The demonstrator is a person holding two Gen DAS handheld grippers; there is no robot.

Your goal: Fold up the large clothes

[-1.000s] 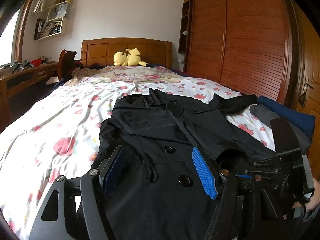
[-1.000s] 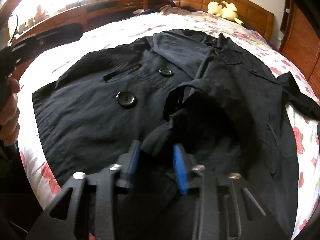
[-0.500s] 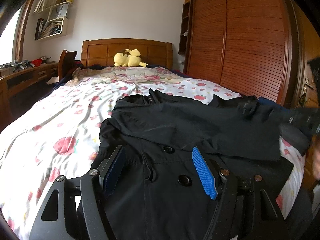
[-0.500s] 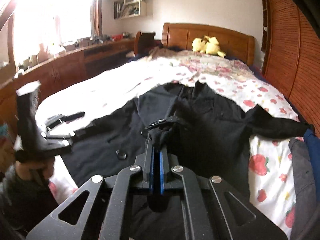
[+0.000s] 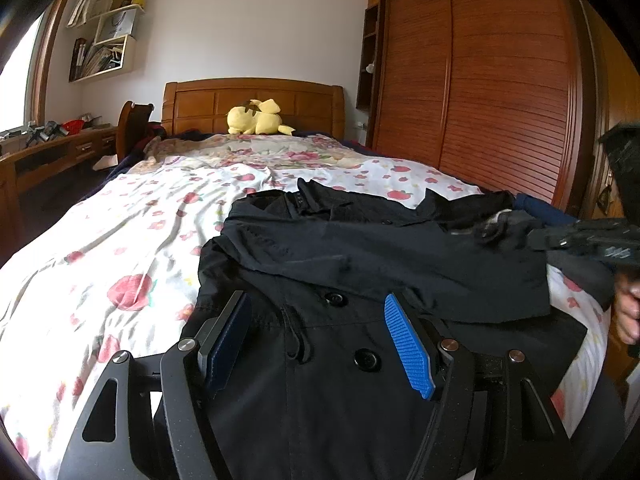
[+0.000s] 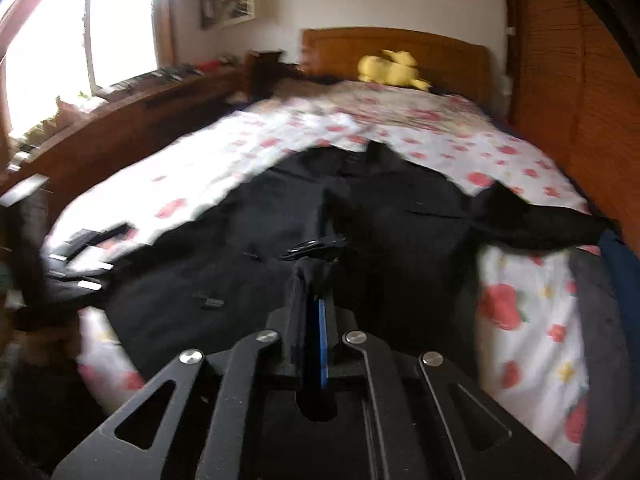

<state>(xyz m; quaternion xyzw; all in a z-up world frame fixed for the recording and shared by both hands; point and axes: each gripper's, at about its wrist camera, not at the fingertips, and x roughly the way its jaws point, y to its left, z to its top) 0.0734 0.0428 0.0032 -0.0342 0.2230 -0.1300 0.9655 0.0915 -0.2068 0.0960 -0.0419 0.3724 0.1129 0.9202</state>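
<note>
Right wrist, hand-held gripper (image 6: 314, 312) pinching black coat (image 6: 400, 224)

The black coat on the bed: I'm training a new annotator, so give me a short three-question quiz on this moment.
1. True or false: the left tool is clamped on the black coat.
2. What does the right tool pinch? A) the bedsheet B) a fold of the coat's black fabric C) the yellow plush toy
3. Where does the yellow plush toy lie?

Key:
1. False: its blue pads stand apart above the coat, gripping nothing.
2. B: its pads are shut on dark cloth.
3. At the head of the bed, against the wooden headboard, well apart from the coat.
</note>
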